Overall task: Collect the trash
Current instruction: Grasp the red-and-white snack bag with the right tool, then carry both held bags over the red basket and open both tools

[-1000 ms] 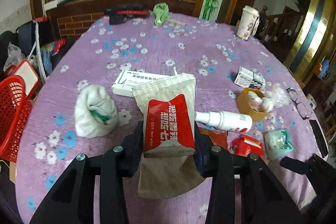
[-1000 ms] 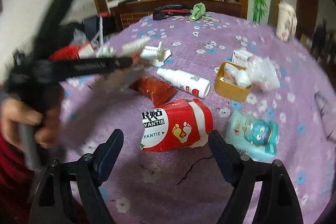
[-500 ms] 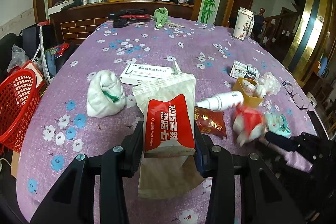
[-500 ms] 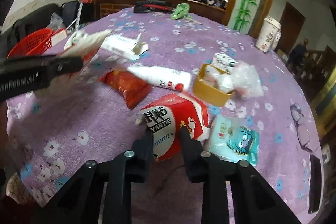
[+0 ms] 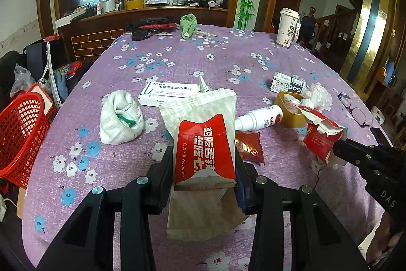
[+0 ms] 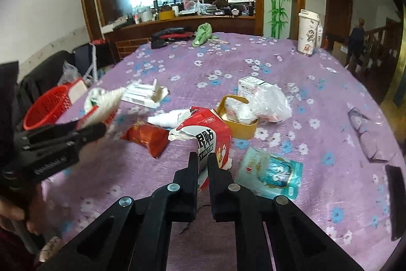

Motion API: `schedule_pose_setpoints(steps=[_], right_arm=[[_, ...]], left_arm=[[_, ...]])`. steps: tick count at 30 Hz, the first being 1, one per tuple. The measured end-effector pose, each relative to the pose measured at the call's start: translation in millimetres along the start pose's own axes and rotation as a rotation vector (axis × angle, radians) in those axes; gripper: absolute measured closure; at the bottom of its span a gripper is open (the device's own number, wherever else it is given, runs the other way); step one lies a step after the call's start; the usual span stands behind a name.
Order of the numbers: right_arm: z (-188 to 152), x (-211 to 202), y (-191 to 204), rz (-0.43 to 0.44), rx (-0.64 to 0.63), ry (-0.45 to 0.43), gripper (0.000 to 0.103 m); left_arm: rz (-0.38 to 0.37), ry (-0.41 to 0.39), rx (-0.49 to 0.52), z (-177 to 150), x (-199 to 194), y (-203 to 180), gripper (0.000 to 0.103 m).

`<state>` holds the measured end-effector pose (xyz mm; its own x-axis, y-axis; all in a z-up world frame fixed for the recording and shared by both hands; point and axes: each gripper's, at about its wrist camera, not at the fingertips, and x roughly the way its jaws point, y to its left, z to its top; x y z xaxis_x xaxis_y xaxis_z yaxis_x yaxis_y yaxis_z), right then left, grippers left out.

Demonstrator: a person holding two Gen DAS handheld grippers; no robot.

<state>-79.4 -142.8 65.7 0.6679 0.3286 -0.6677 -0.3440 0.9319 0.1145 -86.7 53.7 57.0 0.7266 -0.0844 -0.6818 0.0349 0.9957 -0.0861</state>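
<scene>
A purple flowered tablecloth [image 5: 228,60] is covering a round table in a dim wood-panelled room, and a red basket [image 5: 20,139] is standing off its left edge, low beside the table; that basket is lying well to the left of both tools, and, judging by the task, the coming move is turning on that direction. The left gripper [image 5: 204,164] is clamping a red wet-wipe packet [image 5: 203,149] together with a pale paper bag [image 5: 203,210], their long axis running straight ahead along the fingers; the right gripper [image 6: 203,164] is pinching, jaws nearly together, a torn red-and-white packet [image 6: 205,133], which is hanging clear of the cloth in the left wrist view; the left hand is the nearer to the basket, so it is probably leading.
</scene>
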Motion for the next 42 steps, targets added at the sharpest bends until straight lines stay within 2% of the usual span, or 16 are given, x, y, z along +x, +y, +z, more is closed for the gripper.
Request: schedule_pose_setpoints(steps=[25,35,42], right_arm=[[5.8,-8.5,11.3,0.079,-0.001,-0.017,0.095],[20.7,1.8,44.5,0.174,-0.039,0.009,0.095],[37.6,13.5,78.1,0.287,-0.058,0.043,0.095]], left_arm=[[0.002,-0.010,-0.003,2.1,-5.4,0.4,0.063],[0.039,-0.046,-0.050,6.3,-24.5,33.4,0.063],[0.099,-0.081,-0.091,7.0,-43.9,71.3,0.063]])
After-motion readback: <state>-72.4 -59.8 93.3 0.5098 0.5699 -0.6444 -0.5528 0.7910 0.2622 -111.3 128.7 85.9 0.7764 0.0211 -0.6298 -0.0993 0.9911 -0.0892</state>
